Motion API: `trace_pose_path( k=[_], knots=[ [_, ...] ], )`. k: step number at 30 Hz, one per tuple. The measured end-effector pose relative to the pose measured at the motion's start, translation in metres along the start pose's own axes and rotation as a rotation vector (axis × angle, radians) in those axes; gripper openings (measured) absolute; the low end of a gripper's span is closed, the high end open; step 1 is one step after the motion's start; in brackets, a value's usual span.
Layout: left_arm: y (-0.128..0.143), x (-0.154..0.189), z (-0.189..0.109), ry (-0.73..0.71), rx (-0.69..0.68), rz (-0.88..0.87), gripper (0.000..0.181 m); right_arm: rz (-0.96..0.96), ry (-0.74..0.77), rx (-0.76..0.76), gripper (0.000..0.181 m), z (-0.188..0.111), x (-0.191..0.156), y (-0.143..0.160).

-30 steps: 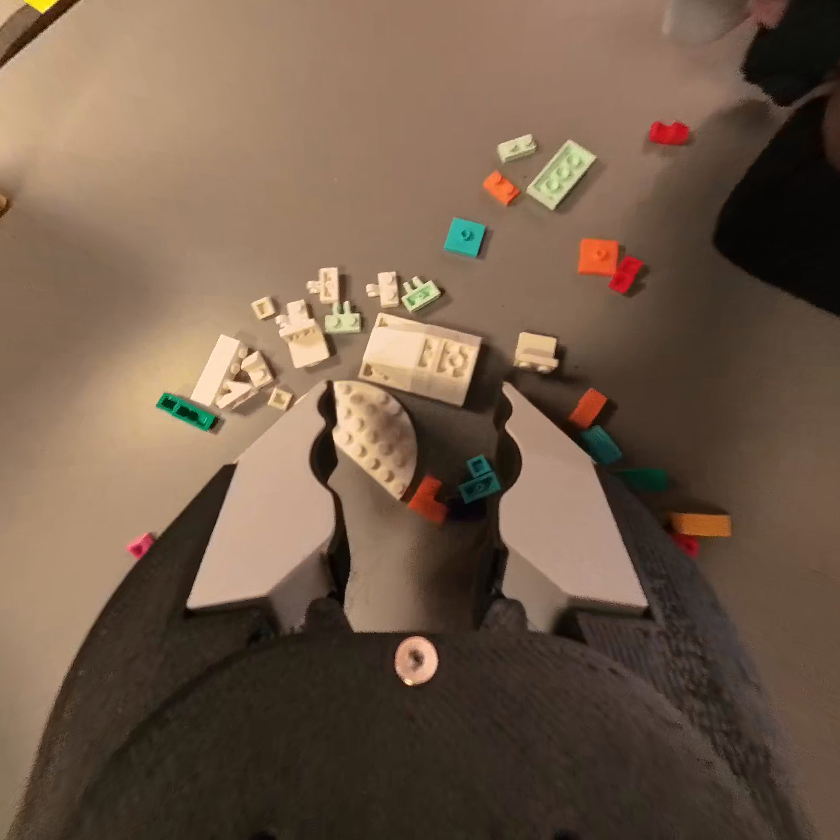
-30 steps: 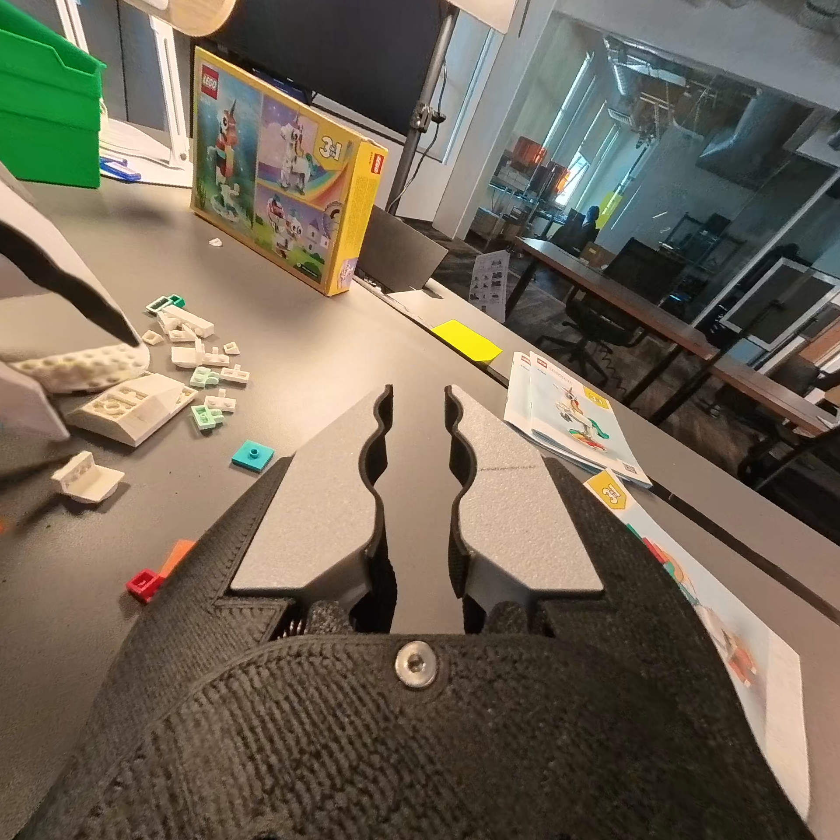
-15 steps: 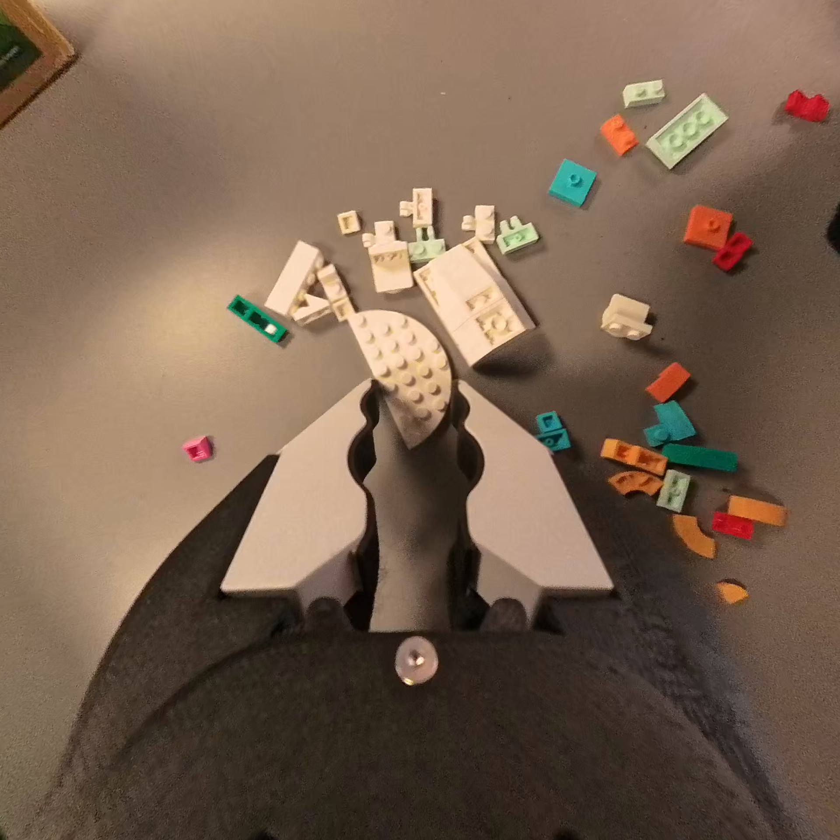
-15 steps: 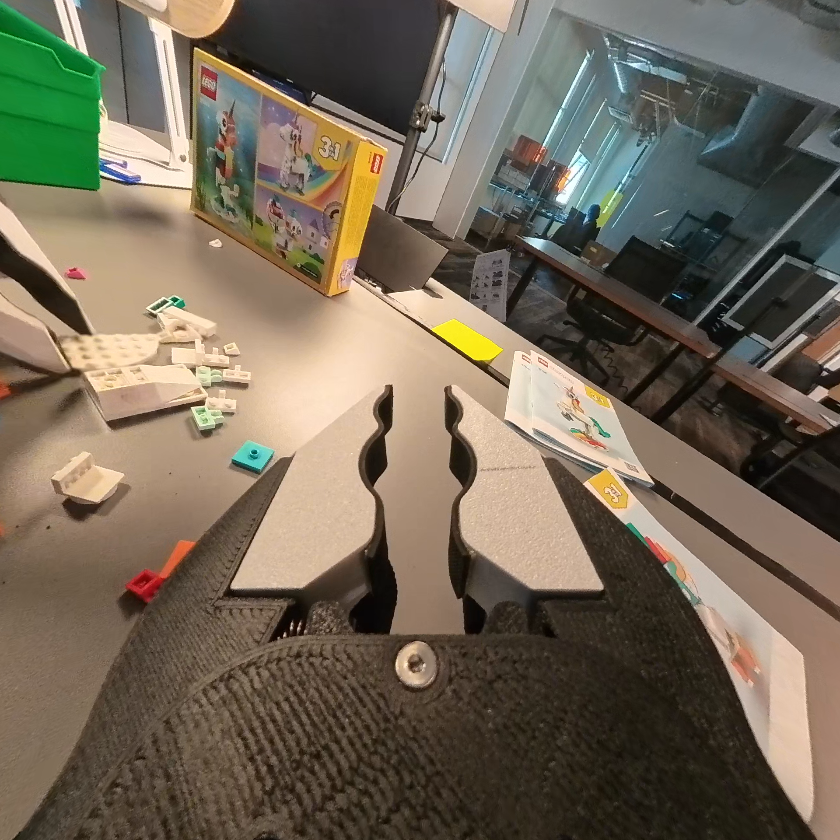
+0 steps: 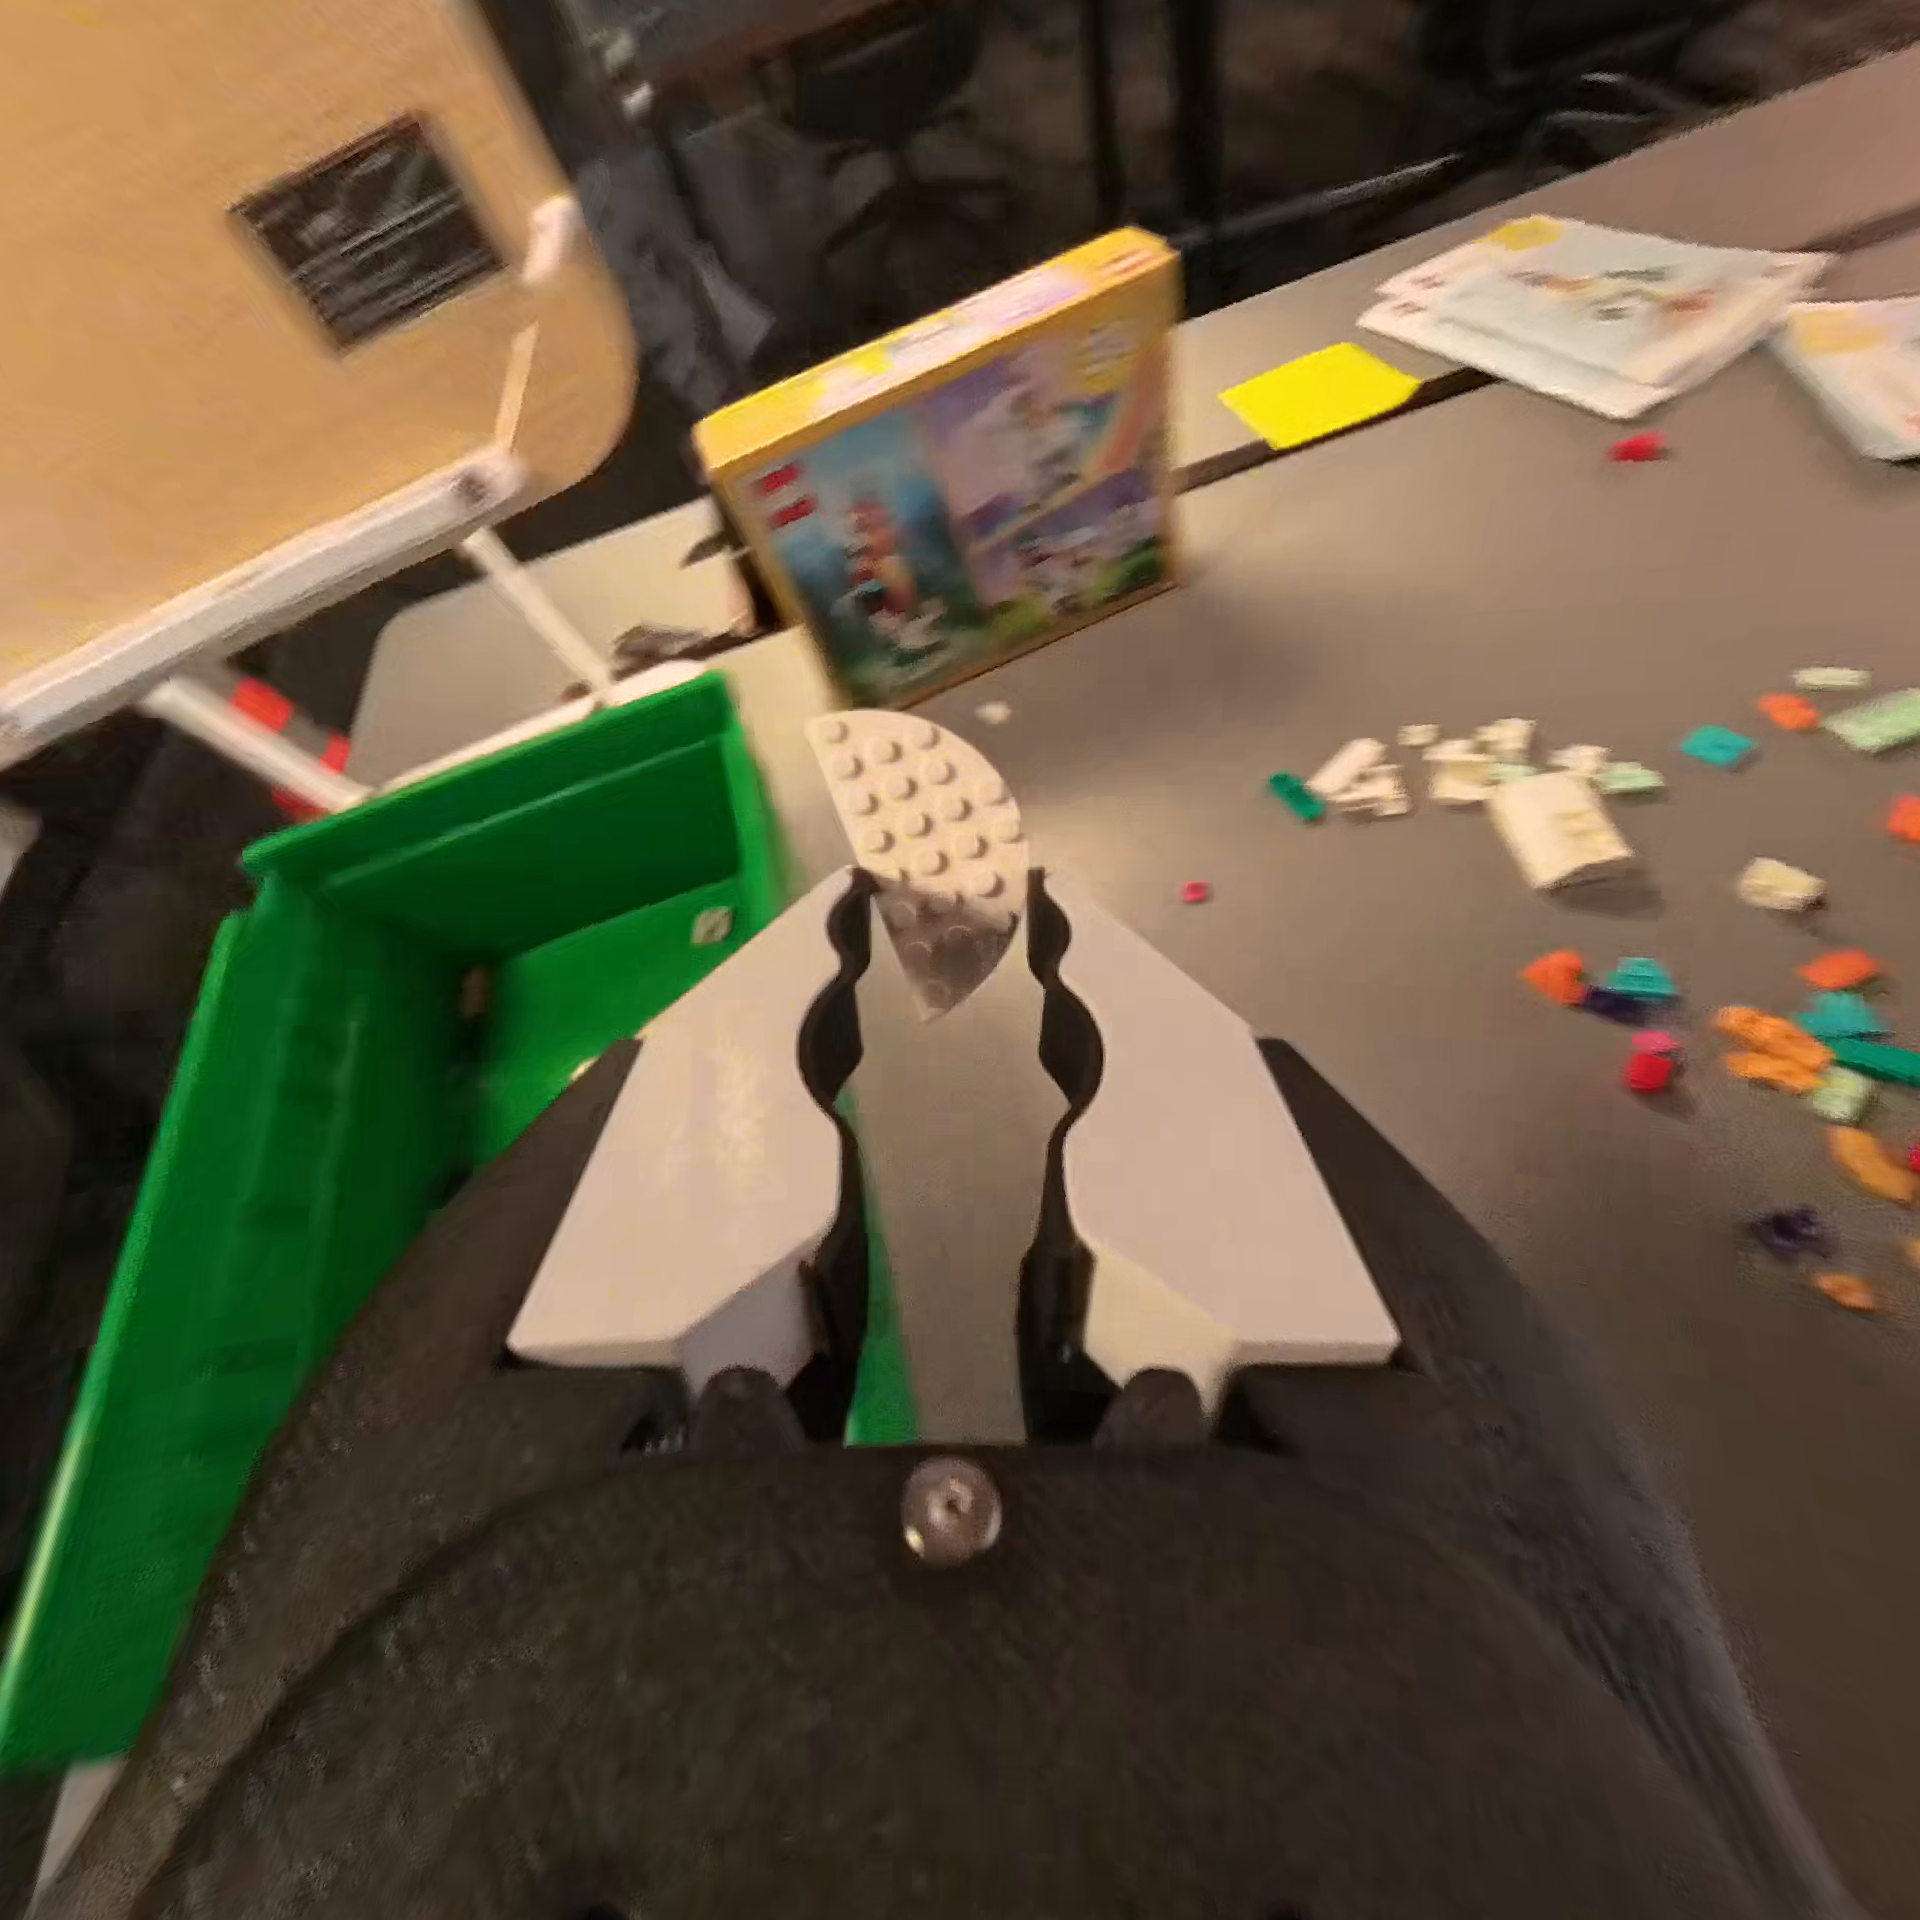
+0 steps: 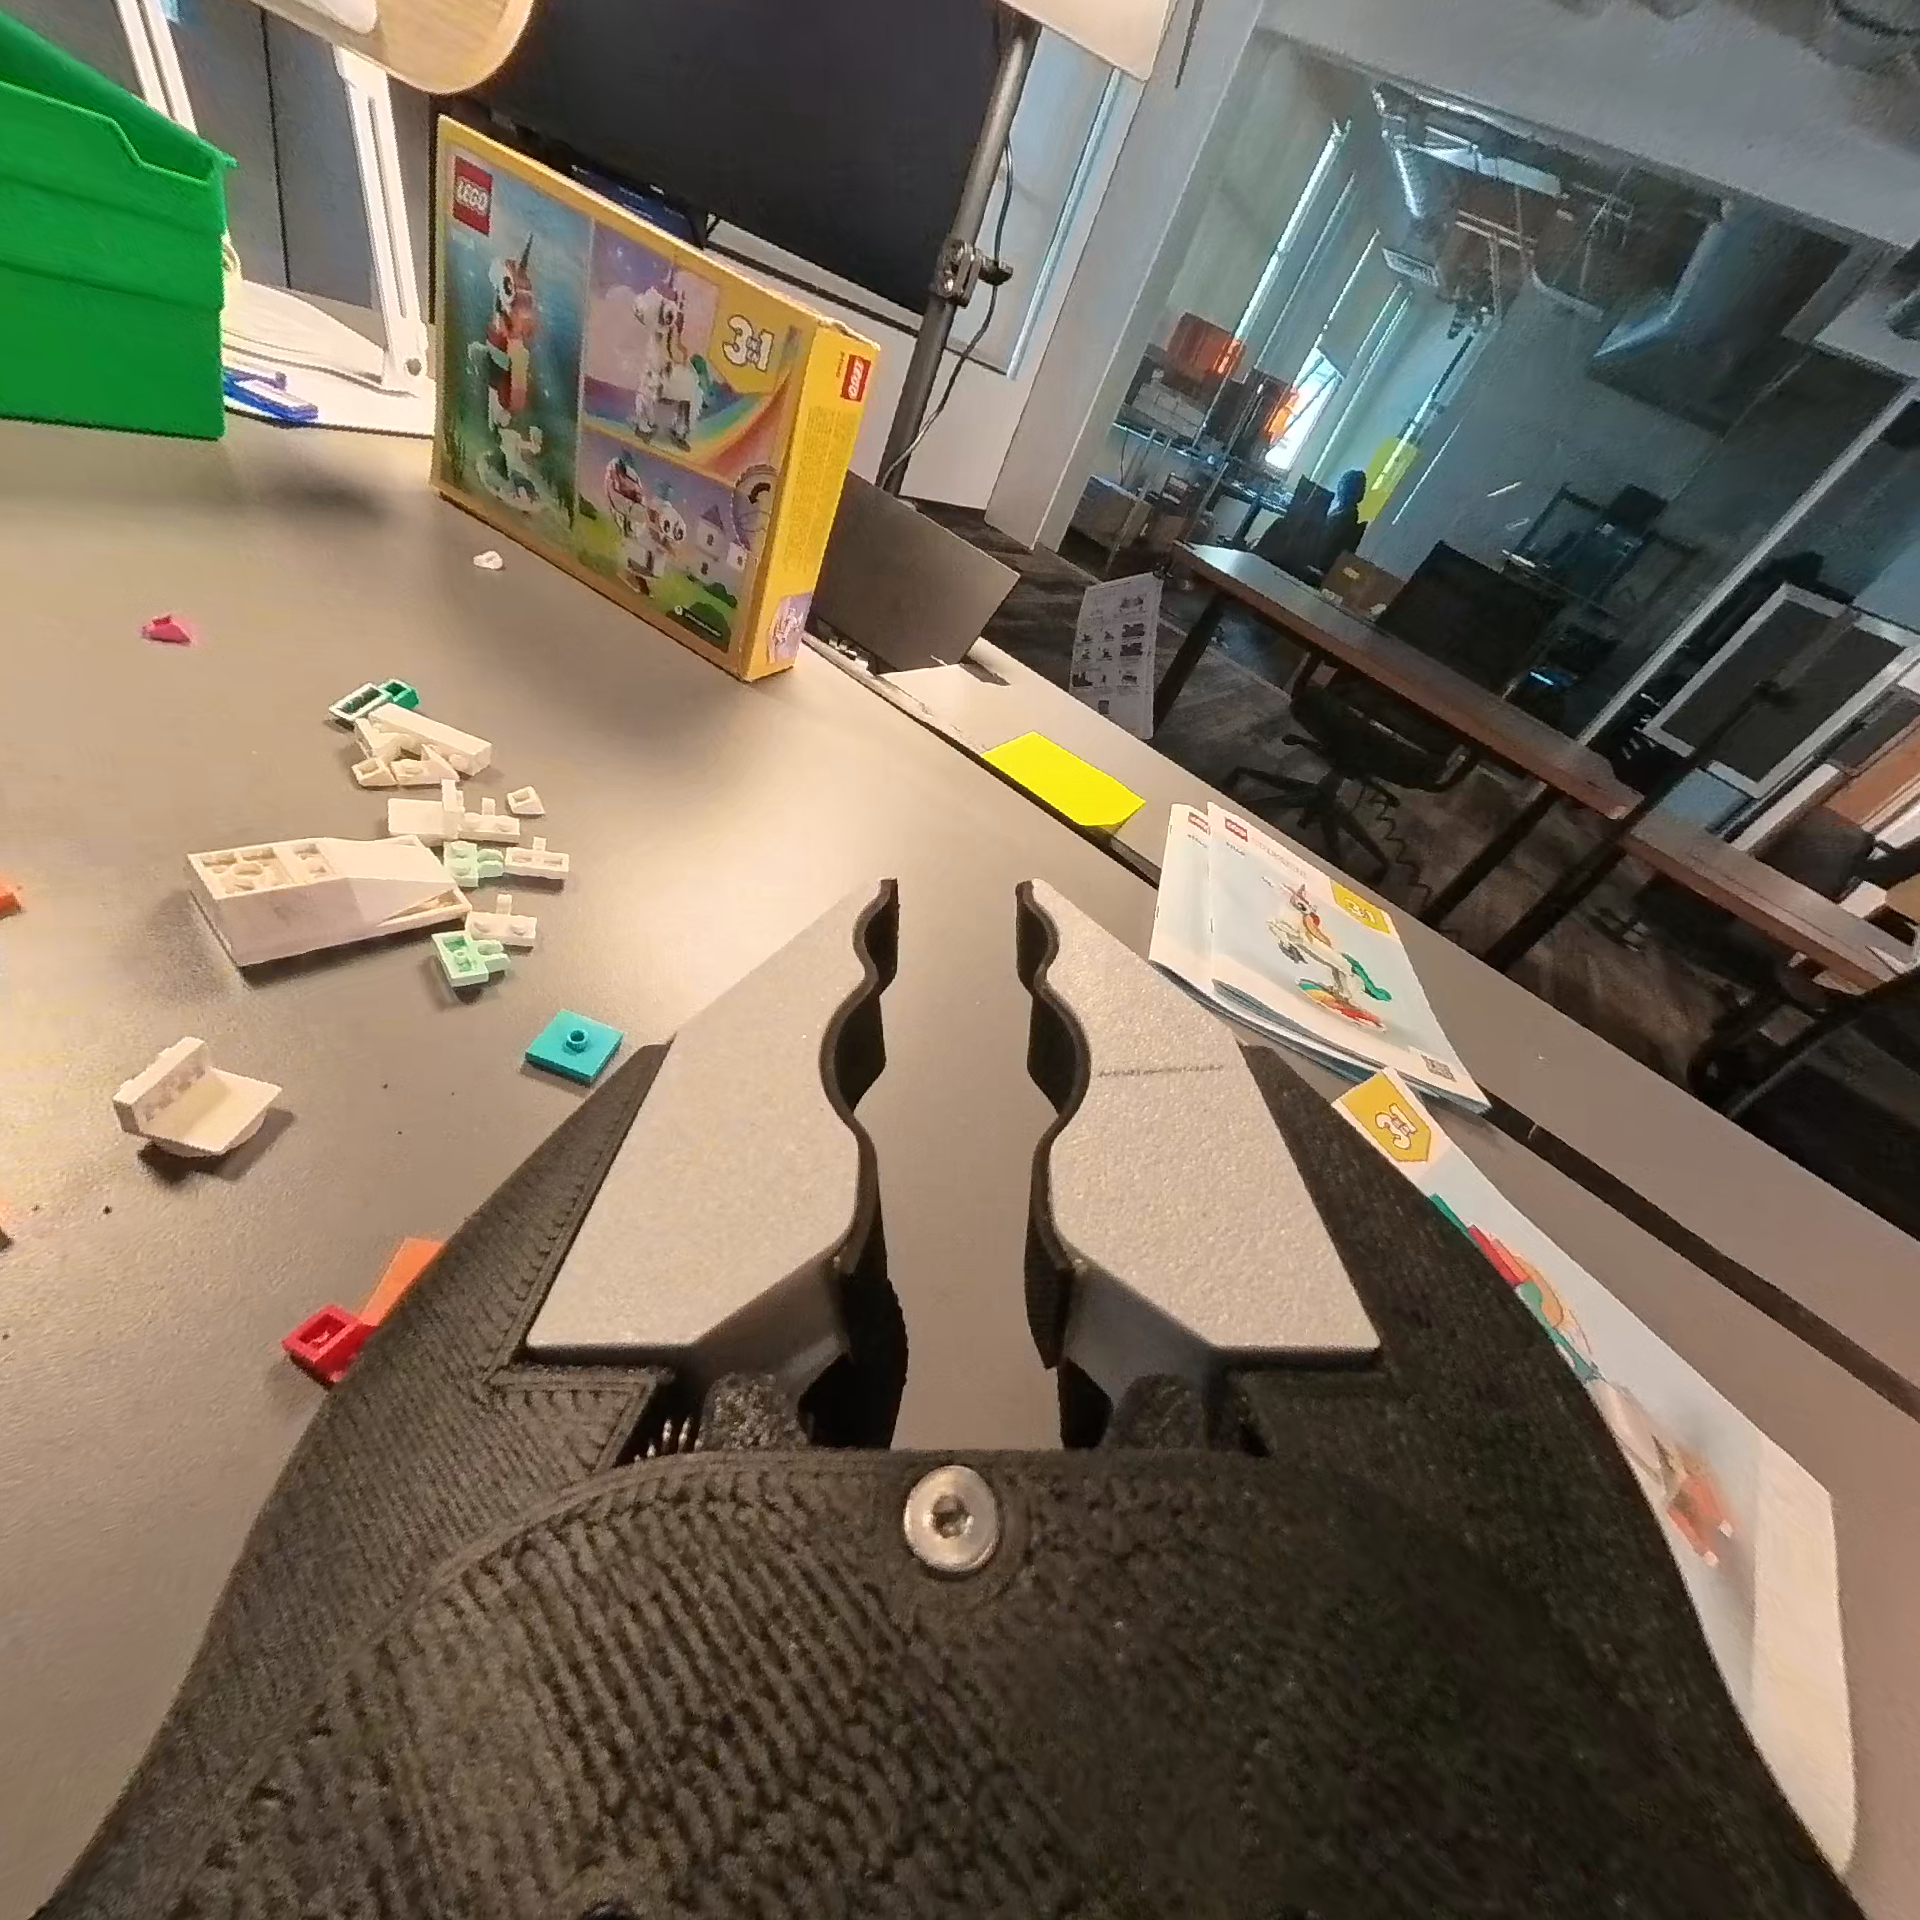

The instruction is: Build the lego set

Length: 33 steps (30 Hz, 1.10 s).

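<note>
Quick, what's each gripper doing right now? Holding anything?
Left gripper: shut on the white half-round plate, beside the green bin.
Right gripper: open, holding nothing, above the table.

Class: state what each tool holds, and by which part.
Left tool: white half-round studded plastic plate, pinched across its lower, narrowing end. Right tool: nothing.

Right gripper (image 6: 954,914): lower centre, parted slightly, holding nothing (above grey table (image 6: 727,748)).
Loose bricks (image 6: 436,831): left of frame.
Yellow box (image 6: 634,416): upright, upper left.
</note>
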<state>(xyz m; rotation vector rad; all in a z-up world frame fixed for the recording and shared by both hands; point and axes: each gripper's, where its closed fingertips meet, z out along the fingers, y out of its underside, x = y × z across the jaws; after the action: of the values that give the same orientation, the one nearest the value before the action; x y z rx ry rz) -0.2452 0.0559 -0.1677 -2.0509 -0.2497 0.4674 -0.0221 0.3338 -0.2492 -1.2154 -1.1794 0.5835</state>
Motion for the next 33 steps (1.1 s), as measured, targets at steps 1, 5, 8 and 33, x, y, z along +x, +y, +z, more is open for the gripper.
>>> trace_pose_path(
  k=[1, 5, 8, 33],
  knots=[
    [0.010, -0.018, -0.002, -0.024, -0.032, -0.045, 0.029, 0.001, 0.000, 0.000, 0.021, 0.000, 0.000, 0.000],
    [0.055, -0.066, -0.001, -0.088, -0.149, -0.183, 0.029, 0.004, 0.002, 0.000, 0.021, 0.000, 0.001, 0.000],
    [0.081, -0.088, 0.003, -0.144, -0.197, -0.255, 0.029, 0.004, 0.000, -0.001, 0.021, 0.000, 0.001, 0.001],
    [0.098, -0.016, 0.034, 0.261, -0.146, -0.118, 0.028, 0.006, -0.006, -0.005, 0.021, 0.001, 0.000, 0.001]
  ],
)
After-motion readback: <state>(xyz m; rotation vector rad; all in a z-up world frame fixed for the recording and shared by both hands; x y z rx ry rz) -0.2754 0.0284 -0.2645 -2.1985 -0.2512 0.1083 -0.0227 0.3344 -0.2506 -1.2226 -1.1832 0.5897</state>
